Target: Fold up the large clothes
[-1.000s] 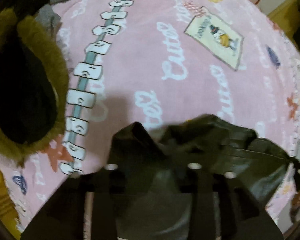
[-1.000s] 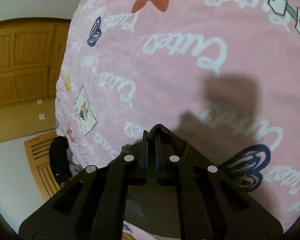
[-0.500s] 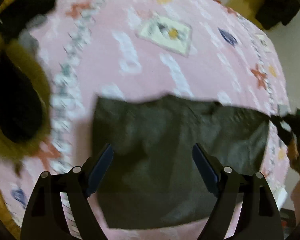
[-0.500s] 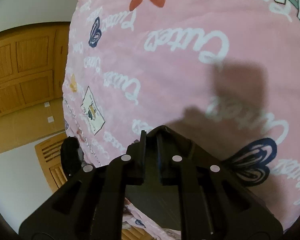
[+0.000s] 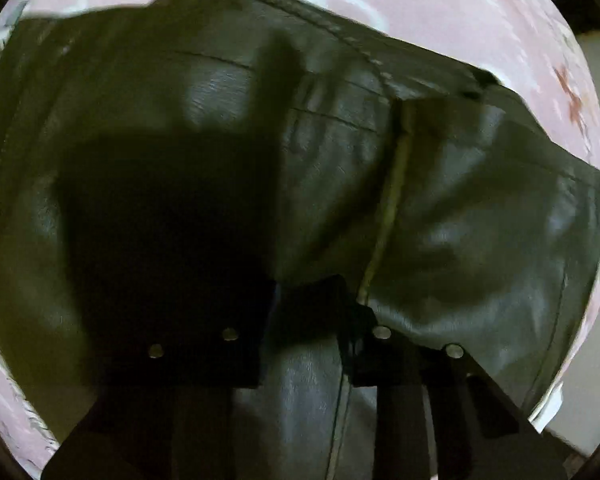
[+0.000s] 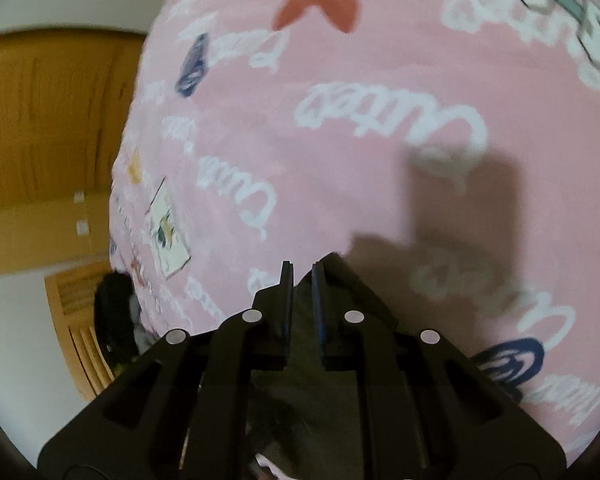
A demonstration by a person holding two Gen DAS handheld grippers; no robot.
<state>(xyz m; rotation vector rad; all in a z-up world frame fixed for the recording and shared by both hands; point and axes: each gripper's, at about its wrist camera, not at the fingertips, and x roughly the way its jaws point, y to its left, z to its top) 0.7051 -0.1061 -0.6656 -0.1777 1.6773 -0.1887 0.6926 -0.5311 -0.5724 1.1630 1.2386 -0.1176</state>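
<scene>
A dark olive leather garment (image 5: 460, 220) lies spread on the pink printed blanket (image 5: 440, 8) and fills most of the left wrist view. My left gripper (image 5: 306, 300) points steeply down onto it. Its jaws are closing with a shadowed stretch of the garment between them, and I see no firm pinch. In the right wrist view my right gripper (image 6: 302, 276) is shut on an edge of the same garment (image 6: 304, 412), which shows dark between and below its fingers. It hangs low over the blanket (image 6: 360, 140).
The blanket's edge drops off at the left of the right wrist view. Beyond it are a wooden door (image 6: 52, 120), a slatted wooden piece (image 6: 80, 320) and a dark heap of clothes (image 6: 114, 312). A pale wall shows at the left view's right edge.
My left gripper let the garment drop flat, opened wide, then came down close onto it with its jaws narrowing. The right gripper stayed shut and hardly shifted.
</scene>
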